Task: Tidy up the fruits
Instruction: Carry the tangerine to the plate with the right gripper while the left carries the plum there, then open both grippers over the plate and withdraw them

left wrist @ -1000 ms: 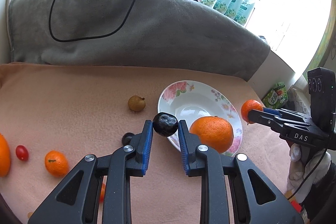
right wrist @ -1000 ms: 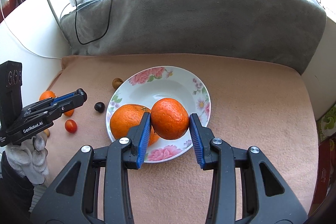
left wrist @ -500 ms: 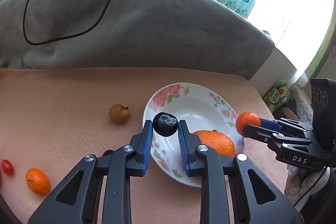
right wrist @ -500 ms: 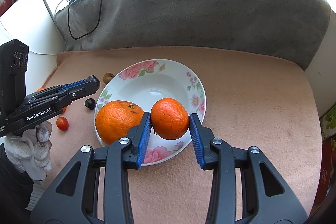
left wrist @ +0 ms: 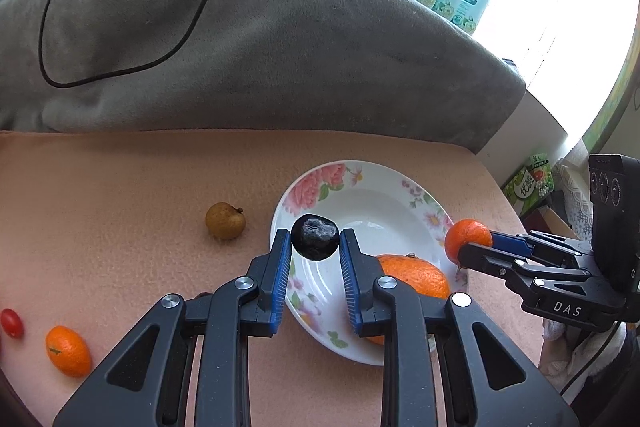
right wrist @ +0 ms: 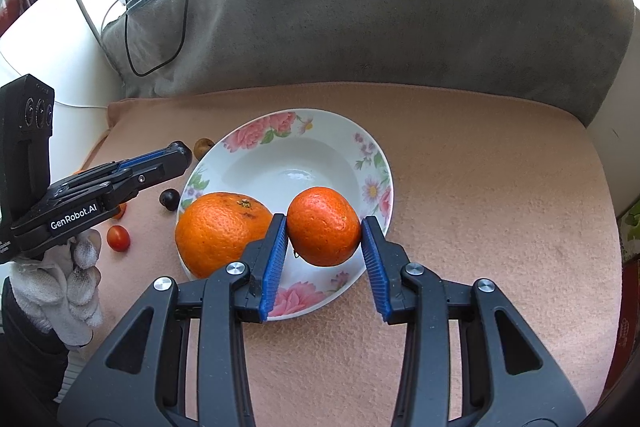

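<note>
A white floral plate [left wrist: 400, 187] [right wrist: 320, 131] sits on the peach cloth. A large orange [left wrist: 416, 277] [right wrist: 222, 227] lies in it. My left gripper [left wrist: 315, 238] is shut on a dark plum [left wrist: 315, 237] and holds it above the plate's near rim. My right gripper [right wrist: 325, 223] is shut on a small tangerine [right wrist: 324, 225] above the plate's right part; it also shows in the left wrist view [left wrist: 467, 239]. The left gripper shows in the right wrist view [right wrist: 178, 151] at the plate's left edge.
On the cloth left of the plate lie a brown longan [left wrist: 225, 221], a kumquat [left wrist: 68, 351], a cherry tomato [left wrist: 11, 323] [right wrist: 118, 238] and another dark plum [right wrist: 169, 199]. A grey blanket [left wrist: 260, 39] with a black cable [left wrist: 120, 27] rises behind.
My left gripper has carried the plum rightward from beside the plate to above its near rim. My right gripper has moved slightly over the plate with the tangerine.
</note>
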The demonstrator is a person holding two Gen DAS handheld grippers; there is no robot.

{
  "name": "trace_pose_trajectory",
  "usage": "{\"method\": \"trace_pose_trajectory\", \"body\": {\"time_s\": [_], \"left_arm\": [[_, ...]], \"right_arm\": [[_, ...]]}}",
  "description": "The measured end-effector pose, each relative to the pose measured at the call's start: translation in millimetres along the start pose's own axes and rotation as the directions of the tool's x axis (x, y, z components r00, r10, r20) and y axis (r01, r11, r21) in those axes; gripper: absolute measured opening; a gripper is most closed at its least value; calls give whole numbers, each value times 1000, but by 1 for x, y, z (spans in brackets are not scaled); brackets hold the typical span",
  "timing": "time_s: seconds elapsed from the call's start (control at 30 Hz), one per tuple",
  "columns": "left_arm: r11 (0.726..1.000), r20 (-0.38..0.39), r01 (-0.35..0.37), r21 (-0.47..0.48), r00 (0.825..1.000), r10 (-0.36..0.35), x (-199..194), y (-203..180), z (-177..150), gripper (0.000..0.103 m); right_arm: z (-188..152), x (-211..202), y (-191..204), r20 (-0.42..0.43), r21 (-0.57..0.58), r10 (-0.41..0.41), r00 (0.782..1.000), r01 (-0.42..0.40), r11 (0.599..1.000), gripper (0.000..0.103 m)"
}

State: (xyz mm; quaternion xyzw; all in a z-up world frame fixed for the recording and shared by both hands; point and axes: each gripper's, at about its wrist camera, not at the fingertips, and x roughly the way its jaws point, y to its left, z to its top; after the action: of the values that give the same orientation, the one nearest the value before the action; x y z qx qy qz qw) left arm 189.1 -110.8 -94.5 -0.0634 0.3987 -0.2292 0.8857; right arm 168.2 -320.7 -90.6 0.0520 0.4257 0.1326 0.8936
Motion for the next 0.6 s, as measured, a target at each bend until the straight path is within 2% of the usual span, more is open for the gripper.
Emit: {"method": "trace_pose_trajectory", "body": {"time_s": [0.07,0.13,0.17,0.2,0.27,0.3,0.37,0.47,0.6], "left_arm": [[1000,0,2,1,1000,-2,0,0,0,23],[1000,3,1,0,1000,-1,-1,0,0,23],[1000,4,2,-2,1000,-2,-1,0,0,23],[1000,4,3,-3,1000,-3,-2,0,0,23],[1000,4,2,-2,1000,-2,-2,-1,0,26],[1000,5,2,-2,1000,-2,-2,-1,0,29],[1000,13,3,0,1000,-3,-3,-2,1,47],[1000,29,-8,7,1000,7,-6,-5,1,62],[1000,36,-7,13,999,7,-8,-6,2,66]], "right_arm": [[-1,0,-2,0,5,-2,1000,2,1000,41],[-1,-2,-2,10,7,-3,1000,2,1000,53],[-1,-4,-1,19,5,-5,1000,5,1000,62],[0,-7,-1,29,2,-9,1000,9,1000,66],[1,-10,0,39,-1,-13,999,13,1000,66],[1,-12,0,42,0,-14,999,14,1000,67],[1,-13,0,46,0,-16,999,16,1000,68],[1,-16,0,58,4,-23,998,23,1000,78],[-1,-19,-3,68,21,-25,997,24,999,79]]}}
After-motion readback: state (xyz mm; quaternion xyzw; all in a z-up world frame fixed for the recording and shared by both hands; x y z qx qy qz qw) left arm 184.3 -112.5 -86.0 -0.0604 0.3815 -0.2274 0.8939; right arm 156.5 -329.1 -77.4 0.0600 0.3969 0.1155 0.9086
